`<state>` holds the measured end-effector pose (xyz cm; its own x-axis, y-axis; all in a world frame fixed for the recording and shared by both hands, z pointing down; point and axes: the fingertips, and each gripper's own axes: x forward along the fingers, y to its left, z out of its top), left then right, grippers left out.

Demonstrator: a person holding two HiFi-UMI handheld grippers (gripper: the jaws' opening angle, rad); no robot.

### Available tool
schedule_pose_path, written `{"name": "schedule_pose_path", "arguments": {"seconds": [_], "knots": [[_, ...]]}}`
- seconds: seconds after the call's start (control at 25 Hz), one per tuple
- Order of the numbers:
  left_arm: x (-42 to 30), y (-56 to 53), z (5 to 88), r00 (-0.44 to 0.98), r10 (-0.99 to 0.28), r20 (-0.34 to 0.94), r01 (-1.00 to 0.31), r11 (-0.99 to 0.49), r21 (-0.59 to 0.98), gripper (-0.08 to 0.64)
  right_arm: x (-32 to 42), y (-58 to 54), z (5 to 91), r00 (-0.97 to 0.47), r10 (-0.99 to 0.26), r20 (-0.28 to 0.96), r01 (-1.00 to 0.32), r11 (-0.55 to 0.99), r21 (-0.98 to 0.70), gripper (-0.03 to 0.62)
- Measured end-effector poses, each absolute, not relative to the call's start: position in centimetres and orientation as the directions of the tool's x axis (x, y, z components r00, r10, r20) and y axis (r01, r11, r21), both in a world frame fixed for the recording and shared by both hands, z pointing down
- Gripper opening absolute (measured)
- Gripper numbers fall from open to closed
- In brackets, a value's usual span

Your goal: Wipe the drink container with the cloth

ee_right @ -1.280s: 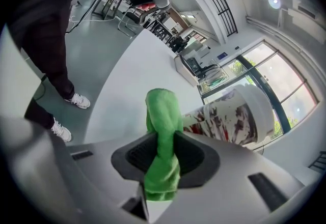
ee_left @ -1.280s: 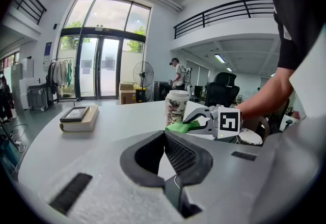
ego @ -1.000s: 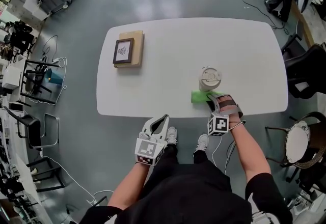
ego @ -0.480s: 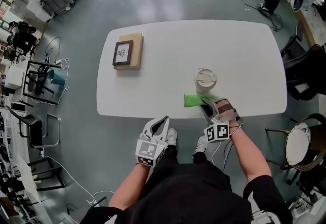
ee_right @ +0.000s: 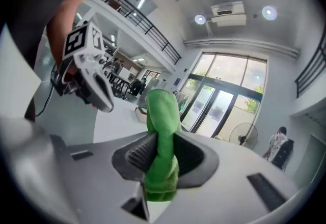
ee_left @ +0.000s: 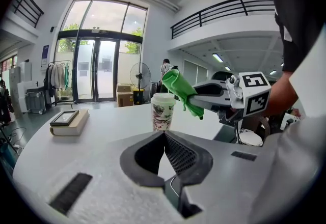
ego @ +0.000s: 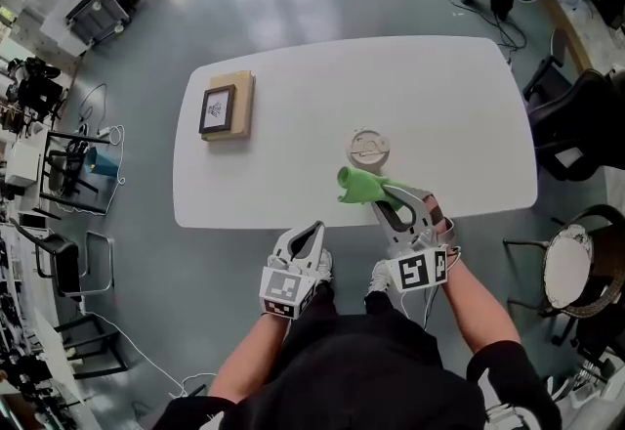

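A white table (ego: 459, 106) holds a paper cup (ego: 369, 149) with a lid. The cup stands upright towards the near edge, right of the middle. The right gripper (ee_right: 162, 151) has its jaws clamped on a green cloth (ee_right: 163, 116). The cloth is pinched in a fold, with a bunch sticking out past the tips and a shorter end hanging behind them. From the head view, the cloth sits just on the near side of the cup. From the left gripper view, it hangs in the air at the height of the cup's lid. Whether the cloth touches the cup cannot be told. The left gripper (ee_left: 163, 135) is held off the table's near edge, left of the right one, and it points towards the cup. Its jaws are pressed together with nothing between them. Far off on the left end of the table lies a tan book (ego: 237, 107) with a small dark picture frame (ego: 216, 109) lying flat on top of it, well apart from the cup.
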<state>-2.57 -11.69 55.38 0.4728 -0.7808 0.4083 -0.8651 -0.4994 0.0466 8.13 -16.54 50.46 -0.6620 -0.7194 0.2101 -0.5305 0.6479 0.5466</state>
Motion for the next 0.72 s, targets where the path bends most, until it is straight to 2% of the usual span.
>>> {"name": "schedule_pose_path", "arguments": {"seconds": [0.12,0.32,0.48,0.72], "knots": [[-1.7,-11.4,55.9,0.482,-0.769,0.42,-0.857,-0.513,0.046,0.014,9.1,-17.1,48.3,-0.665,-0.735,0.128,-0.653,0.657,0.377,0.101],[-1.1,-11.7,55.2,0.471,-0.778,0.415,-0.862,-0.507,0.029,0.014,11.7,-19.0,47.7,-0.629,-0.772,0.086,-0.777,0.621,-0.104,0.1],[-1.2,-11.4,55.6,0.473,-0.777,0.415,-0.86,-0.51,0.024,0.014,13.2,-20.4,48.5,-0.616,-0.783,0.09,-0.731,0.525,-0.436,0.101],[-0.6,-11.4,55.9,0.463,-0.777,0.426,-0.867,-0.498,0.034,0.014,14.8,-22.5,51.5,-0.624,-0.773,0.11,-0.529,0.315,-0.788,0.101]]}}
